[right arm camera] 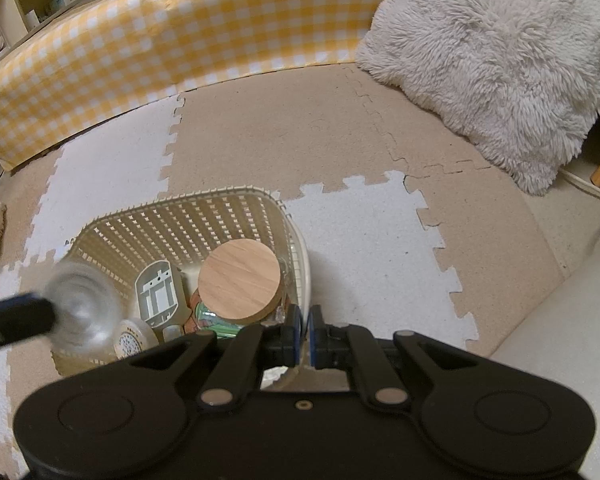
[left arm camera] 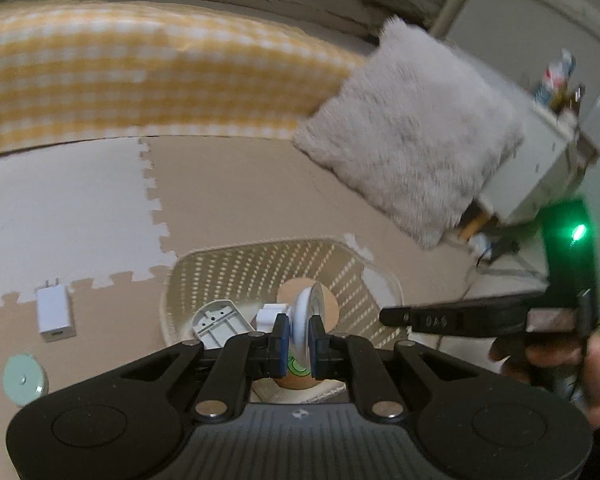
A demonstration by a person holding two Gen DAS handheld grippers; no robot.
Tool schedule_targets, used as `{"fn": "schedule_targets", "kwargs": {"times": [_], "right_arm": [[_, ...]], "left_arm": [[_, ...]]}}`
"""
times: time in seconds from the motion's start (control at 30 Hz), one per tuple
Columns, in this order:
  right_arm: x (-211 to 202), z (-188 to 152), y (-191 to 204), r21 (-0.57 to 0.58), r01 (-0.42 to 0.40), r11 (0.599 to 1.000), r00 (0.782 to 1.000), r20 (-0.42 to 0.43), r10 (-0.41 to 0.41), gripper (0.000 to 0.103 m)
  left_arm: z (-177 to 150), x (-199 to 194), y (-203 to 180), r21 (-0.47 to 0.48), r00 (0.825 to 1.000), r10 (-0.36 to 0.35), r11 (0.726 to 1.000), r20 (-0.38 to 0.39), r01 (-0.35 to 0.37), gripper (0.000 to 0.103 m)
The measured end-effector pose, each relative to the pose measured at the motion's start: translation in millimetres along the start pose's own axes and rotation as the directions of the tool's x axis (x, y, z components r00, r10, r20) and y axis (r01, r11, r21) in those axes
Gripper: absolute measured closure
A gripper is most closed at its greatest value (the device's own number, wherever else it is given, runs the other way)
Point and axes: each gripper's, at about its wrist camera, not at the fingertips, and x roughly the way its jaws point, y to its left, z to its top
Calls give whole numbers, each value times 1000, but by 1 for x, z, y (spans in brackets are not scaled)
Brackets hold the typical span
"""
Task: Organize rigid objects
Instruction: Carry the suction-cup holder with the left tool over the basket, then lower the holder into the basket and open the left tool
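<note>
Both grippers working over the basket

The left gripper is pinching a white disc edge-on above the basket's near wall; the right gripper is clamping what looks like the basket's right rim — beside the wooden-lidded jar; farther out, a white charger is lying on the foam mat.

The left gripper, black with blue-padded fingers, points steeply downward, its fingers pressed together on a round white disc held on edge. The right gripper, of the same black build, also angles steeply down, its fingers drawn nearly together on the rim of a cream plastic lattice basket. In the left wrist view, a bare hand grips the right gripper's handle.
</note>
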Motion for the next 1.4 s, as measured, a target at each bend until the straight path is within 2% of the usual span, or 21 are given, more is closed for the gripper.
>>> {"fn": "schedule_targets", "kwargs": {"times": [0.33, 0.7, 0.77, 0.8, 1.0, 1.4], "right_arm": [[0, 0, 0, 0, 0, 1000, 1000, 0, 0, 98], [0, 0, 0, 1, 0, 1000, 1000, 0, 0, 98], [0, 0, 0, 0, 0, 1000, 1000, 0, 0, 98], [0, 0, 0, 0, 1, 1000, 1000, 0, -1, 98], [0, 0, 0, 1, 0, 1000, 1000, 0, 0, 98], [0, -1, 0, 1, 0, 1000, 1000, 0, 0, 98]], "left_arm": [[-4, 51, -17, 86, 991, 35, 996, -126, -24, 92], [-11, 72, -21, 159, 975, 81, 986, -208, -48, 90], [-9, 72, -20, 145, 972, 81, 988, -220, -49, 80], [-8, 72, -20, 138, 972, 81, 989, -222, -51, 70], [-7, 65, -19, 124, 972, 90, 990, -216, -64, 60], [1, 39, -30, 122, 984, 76, 991, -160, -57, 24]]}}
